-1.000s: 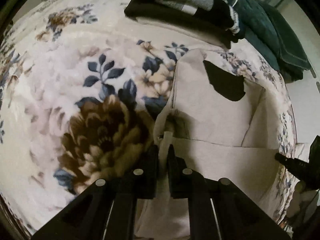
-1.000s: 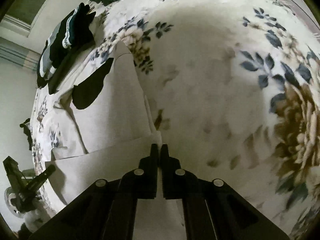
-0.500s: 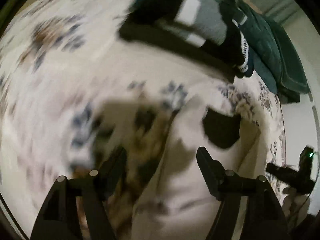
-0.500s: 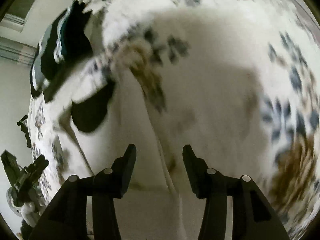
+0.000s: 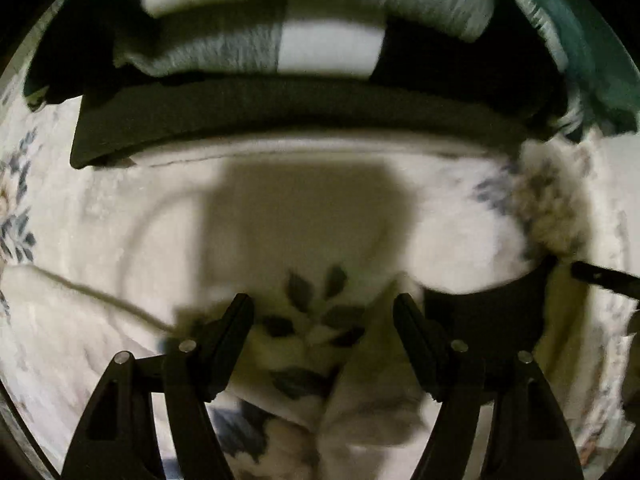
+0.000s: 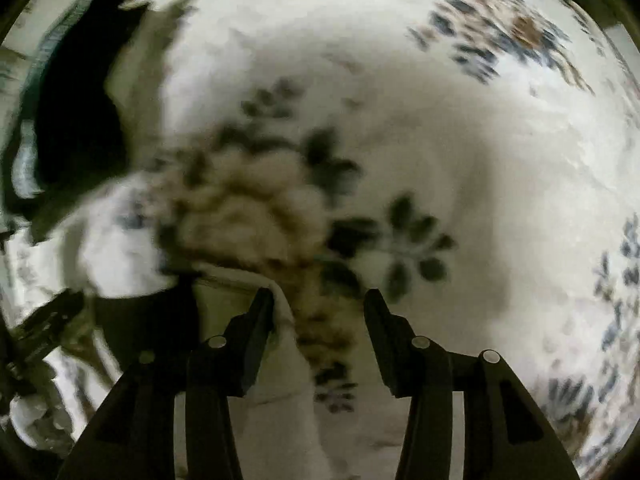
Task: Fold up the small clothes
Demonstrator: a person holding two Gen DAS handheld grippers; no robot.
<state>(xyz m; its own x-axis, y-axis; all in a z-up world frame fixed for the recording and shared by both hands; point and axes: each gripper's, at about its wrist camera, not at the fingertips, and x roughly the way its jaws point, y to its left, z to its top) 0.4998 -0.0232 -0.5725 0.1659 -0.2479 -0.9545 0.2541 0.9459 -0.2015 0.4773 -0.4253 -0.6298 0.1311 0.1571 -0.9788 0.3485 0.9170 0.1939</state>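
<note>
The beige garment (image 5: 372, 384) lies on the floral bedspread (image 5: 80, 208), its dark neck patch (image 5: 492, 312) at the right in the left wrist view. My left gripper (image 5: 324, 316) is open and empty, hovering over the garment's upper left edge. In the right wrist view the garment (image 6: 256, 404) lies low left, its edge running between the fingers, with the dark patch (image 6: 148, 316) to the left. My right gripper (image 6: 320, 312) is open and empty over that edge. Both views are blurred.
A stack of folded clothes (image 5: 280, 60), black, grey and white, lies close ahead of the left gripper, with a green garment (image 5: 592, 48) at its right. The stack also shows in the right wrist view (image 6: 76, 120). The right gripper's tip (image 5: 604, 278) pokes in at right.
Both grippers have let go of the beige garment's folded edge and opened. Both have moved forward along the garment toward the stack of folded clothes, which now fills the top of the left view.
</note>
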